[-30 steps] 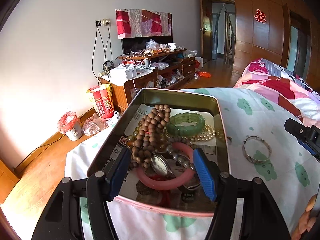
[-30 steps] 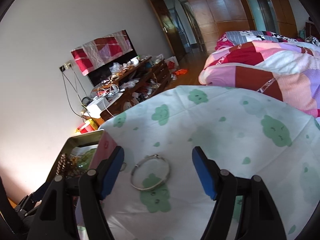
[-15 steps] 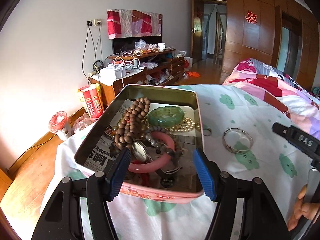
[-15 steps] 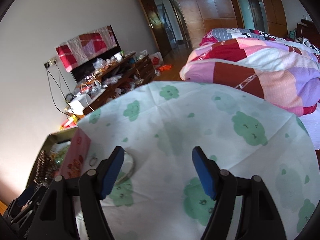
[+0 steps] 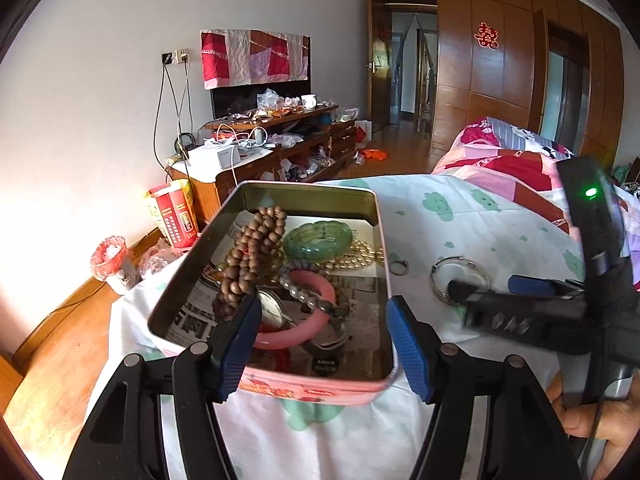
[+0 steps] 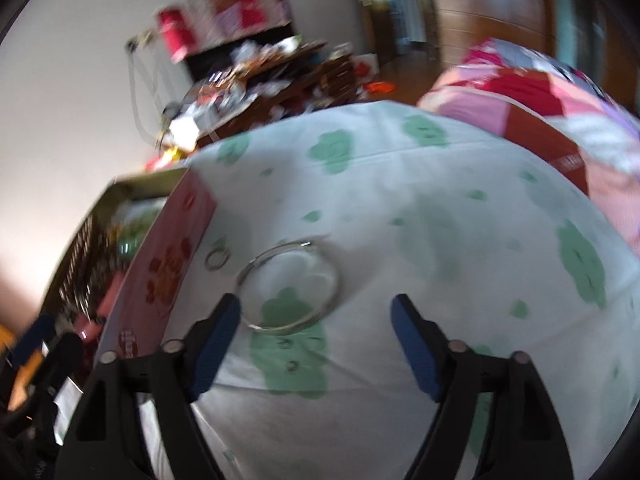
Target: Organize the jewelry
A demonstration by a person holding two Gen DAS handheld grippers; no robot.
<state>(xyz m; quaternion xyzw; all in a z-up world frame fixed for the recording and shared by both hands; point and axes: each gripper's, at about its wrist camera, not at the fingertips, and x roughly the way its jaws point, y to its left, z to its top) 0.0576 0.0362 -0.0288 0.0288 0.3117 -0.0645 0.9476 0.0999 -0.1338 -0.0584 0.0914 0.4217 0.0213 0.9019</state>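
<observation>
Silver bangle [image 6: 289, 287] beside jewelry-filled tin [image 5: 320, 196]

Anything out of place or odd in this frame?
Yes: a silver bangle and a small ring lie loose on the tablecloth, outside the tin holding the other jewelry.

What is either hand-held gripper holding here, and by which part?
Nothing. The left hand-held gripper hangs open over the tin. The right hand-held gripper is opening near the silver bangle, its pads off it.
</observation>
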